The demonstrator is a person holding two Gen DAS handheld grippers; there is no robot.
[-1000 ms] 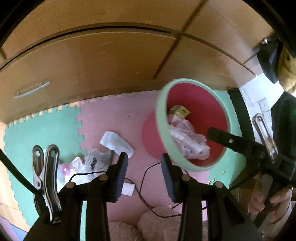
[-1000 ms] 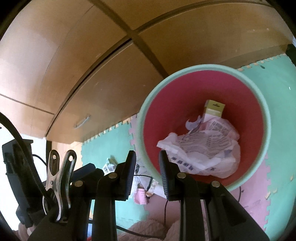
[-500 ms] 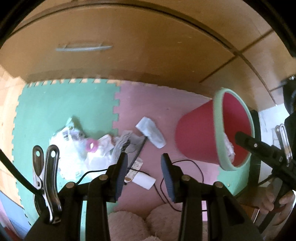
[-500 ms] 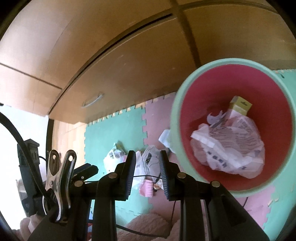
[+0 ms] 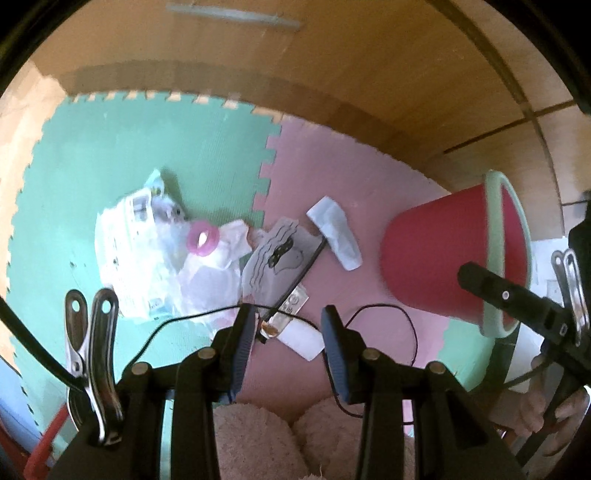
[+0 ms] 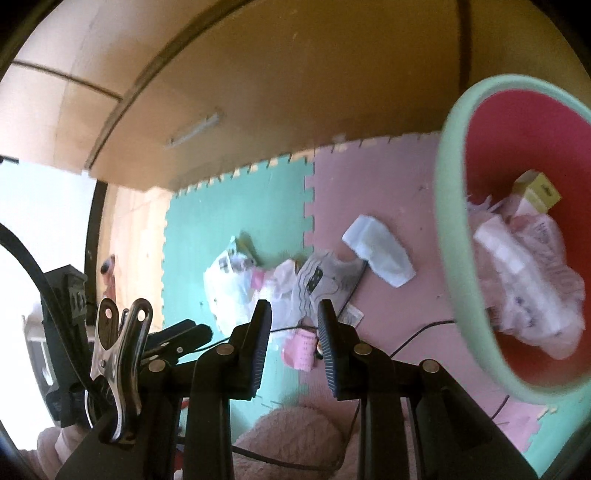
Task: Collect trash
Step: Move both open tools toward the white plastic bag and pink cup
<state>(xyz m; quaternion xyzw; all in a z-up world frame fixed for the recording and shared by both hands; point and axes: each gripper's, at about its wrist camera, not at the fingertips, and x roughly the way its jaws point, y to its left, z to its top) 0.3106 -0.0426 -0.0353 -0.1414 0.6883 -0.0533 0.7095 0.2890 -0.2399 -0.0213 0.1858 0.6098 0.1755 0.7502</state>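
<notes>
Loose trash lies on the foam mat: a white plastic bag (image 5: 125,240), a pink ring (image 5: 202,238), a grey printed wrapper (image 5: 280,254), a white folded packet (image 5: 334,232) and a small white wrapper (image 5: 301,338). My left gripper (image 5: 289,325) hangs open above that small wrapper, with nothing between its fingers. My right gripper (image 6: 293,325) is open and empty too, above a small pink box (image 6: 301,349). The red bin with a green rim (image 6: 448,221) sits close on the right and holds crumpled bags (image 6: 524,266) and a yellow box (image 6: 539,188).
A wooden cabinet with a drawer handle (image 5: 232,14) runs along the far edge of the green and pink mats. A thin black cable (image 5: 402,314) loops over the pink mat. Fluffy pink slippers (image 5: 258,435) fill the bottom. A hand (image 5: 554,417) holds the right gripper.
Both views have swung left and down, away from the bin's opening and onto the trash pile. The bin now sits at the right edge. Both grippers' jaws keep the same gap.
</notes>
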